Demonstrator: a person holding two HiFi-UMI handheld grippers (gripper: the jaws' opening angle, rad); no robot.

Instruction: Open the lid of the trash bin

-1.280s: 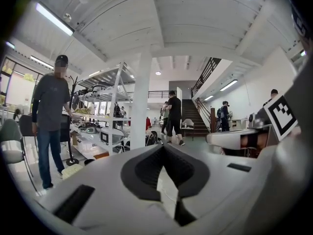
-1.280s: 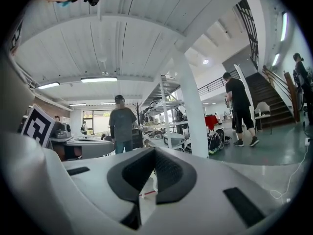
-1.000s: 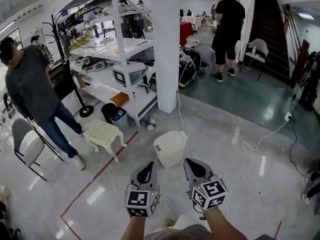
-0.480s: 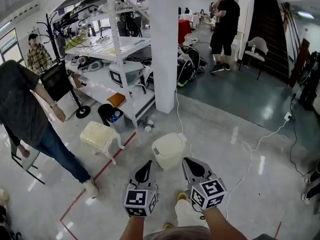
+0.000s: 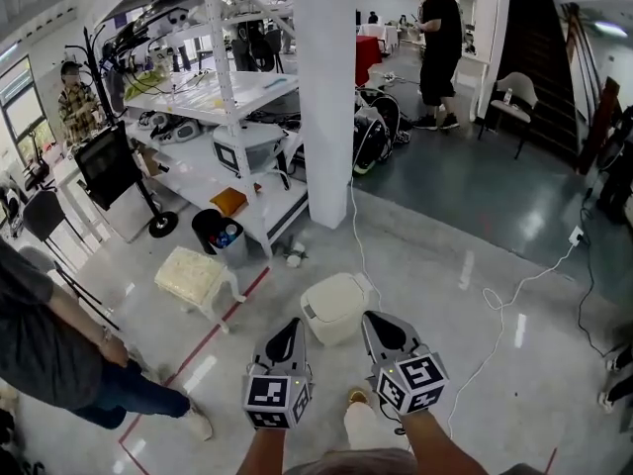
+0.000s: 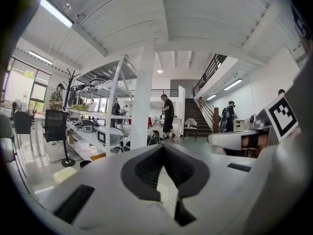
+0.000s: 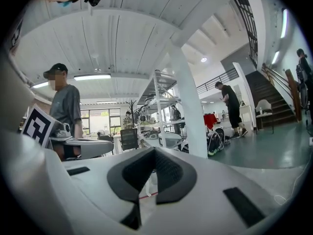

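Floor [image 5: 465, 384] of pale, glossy stone runs across the hall, with a white pillar [image 5: 326, 87] rising from it and a white shelf rack [image 5: 237, 97] crowded with gear just left of the pillar. A red line [image 5: 213, 330] crosses the floor on the left.

The trash bin [image 5: 334, 305] stands on the floor in front of the pillar and to the right of a cream stool [image 5: 195, 273]. It is a small, cream-white tub with rounded corners. Its lid lies flat and closed, and a small grey tab sits at the front left edge.

In the head view the bin lies just ahead of both tongs, and its near edge falls between their tips. The left tongs [image 5: 290, 330] point at its left side and the right tongs [image 5: 376, 323] at its right corner. Neither is seen touching it.

Each gripper view shows its own tongs pressed together at the tips, holding nothing.
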